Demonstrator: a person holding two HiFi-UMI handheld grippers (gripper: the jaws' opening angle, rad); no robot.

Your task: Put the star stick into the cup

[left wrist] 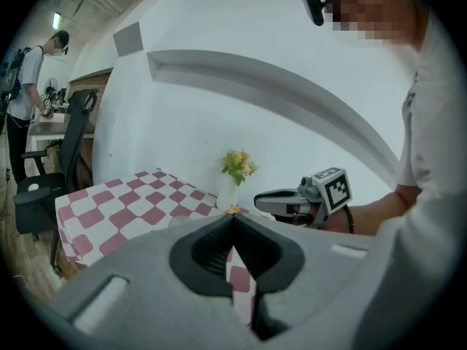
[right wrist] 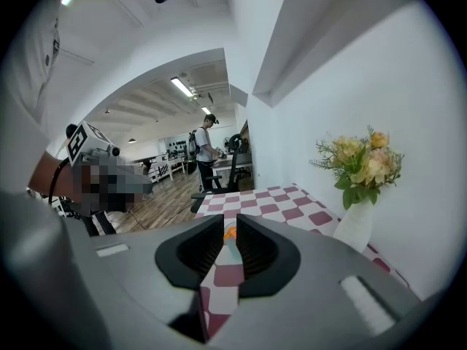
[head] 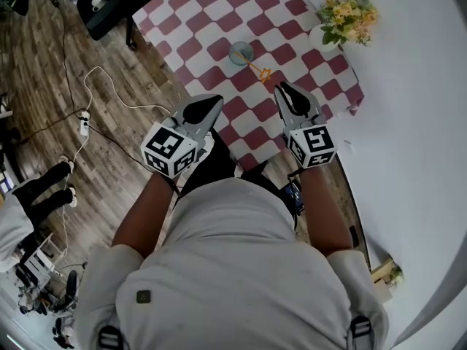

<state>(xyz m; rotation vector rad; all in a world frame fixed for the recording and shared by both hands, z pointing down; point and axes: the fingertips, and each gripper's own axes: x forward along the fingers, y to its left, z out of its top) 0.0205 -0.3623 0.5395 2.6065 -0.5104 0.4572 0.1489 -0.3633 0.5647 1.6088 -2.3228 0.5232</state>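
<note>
While both grippers are held low over the near edge of the table (head: 204, 20), nothing is gripped by either.

- Table: covered by a red-and-white checked cloth and set against a white wall.
- Cup (head: 241, 52): pale and upright, seen near the middle of the cloth.
- Star stick (head: 261, 71): orange, laid flat on the cloth just beside the cup, on the side toward the right gripper (head: 281, 86). It is outside the cup. Contact with the cup cannot be judged.
- Right gripper: jaws are parted by a narrow slot with nothing between them. In the right gripper view the orange of the star stick (right wrist: 229, 232) is sighted through that slot, farther off on the cloth.
- Left gripper (head: 217, 99): in its own view the jaw tips are seen pressed together, with only checked cloth showing below them. It is held apart from the stick and cup.
- Vase of flowers (head: 343, 17): white, with yellow blooms, placed at the far corner by the wall.
- Floor: wood planks, with a white cable (head: 95, 86) run across them left of the table.
</note>
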